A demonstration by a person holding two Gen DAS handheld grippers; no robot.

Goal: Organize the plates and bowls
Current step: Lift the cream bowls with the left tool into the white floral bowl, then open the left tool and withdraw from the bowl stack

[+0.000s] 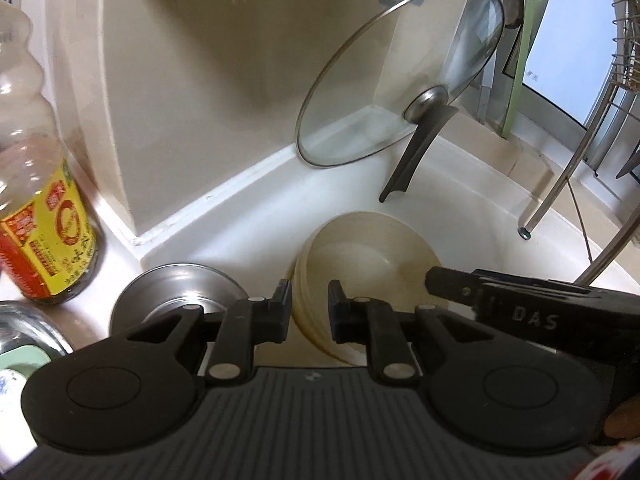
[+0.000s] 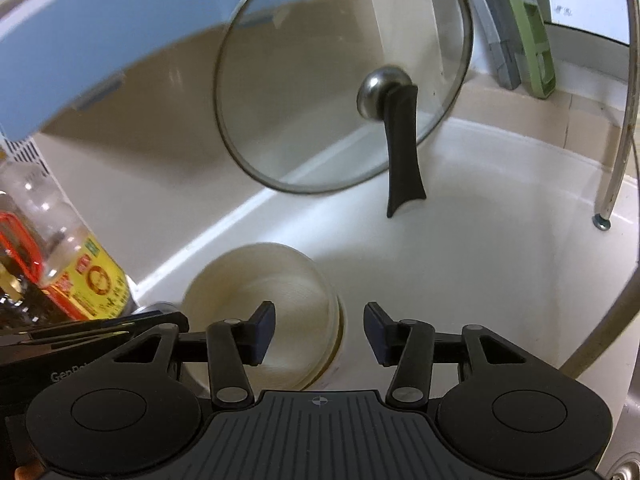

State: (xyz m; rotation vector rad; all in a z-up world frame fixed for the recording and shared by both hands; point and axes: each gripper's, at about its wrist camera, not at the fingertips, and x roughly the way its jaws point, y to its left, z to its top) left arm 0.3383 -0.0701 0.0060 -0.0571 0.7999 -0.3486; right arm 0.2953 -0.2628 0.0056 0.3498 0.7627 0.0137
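A stack of cream bowls (image 1: 360, 264) stands on the white counter. My left gripper (image 1: 309, 304) is shut on the stack's near-left rim, one finger inside and one outside. The stack also shows in the right wrist view (image 2: 272, 292). My right gripper (image 2: 319, 332) is open and straddles the stack's right rim without touching it, its left finger (image 2: 262, 330) over the inside of the bowl. The right gripper's body reaches in from the right in the left wrist view (image 1: 520, 304). A steel bowl (image 1: 180, 292) sits upside down just left of the stack.
A glass pot lid (image 1: 400, 76) with a black handle leans in the wall corner behind the bowls. An oil bottle (image 1: 36, 184) stands at the left. A wire dish rack's leg (image 1: 552, 196) stands at the right. A sink rim (image 1: 24, 328) is at the lower left.
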